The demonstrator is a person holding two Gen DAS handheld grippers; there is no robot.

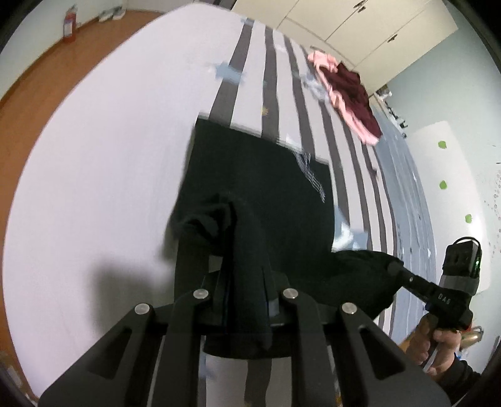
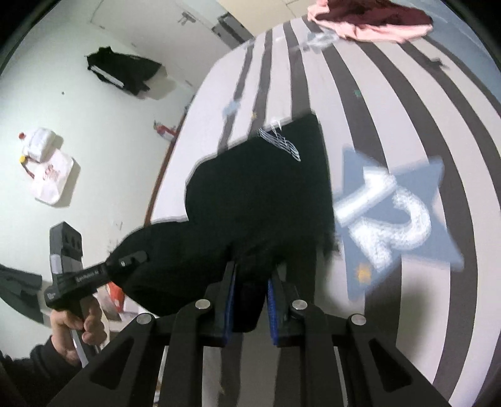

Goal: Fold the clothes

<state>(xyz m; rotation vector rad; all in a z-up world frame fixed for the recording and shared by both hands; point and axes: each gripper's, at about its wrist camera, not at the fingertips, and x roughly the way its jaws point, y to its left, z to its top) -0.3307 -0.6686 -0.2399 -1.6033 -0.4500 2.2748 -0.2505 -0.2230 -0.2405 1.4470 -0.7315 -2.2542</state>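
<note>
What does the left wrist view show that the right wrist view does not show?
Only the left wrist view shows the fire extinguisher, the cupboard doors and the right gripper. Only the right wrist view shows the big blue star on the sheet, the white bag on the floor and the left gripper. Both show the black garment, pinched at its near edge by both grippers, the striped bedsheet, and the pink and maroon clothes further away.

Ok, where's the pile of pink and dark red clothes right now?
The pink and maroon pile lies on the far part of the striped bed cover, beyond the black garment and near the wardrobe doors, upper right in the left wrist view.
</note>
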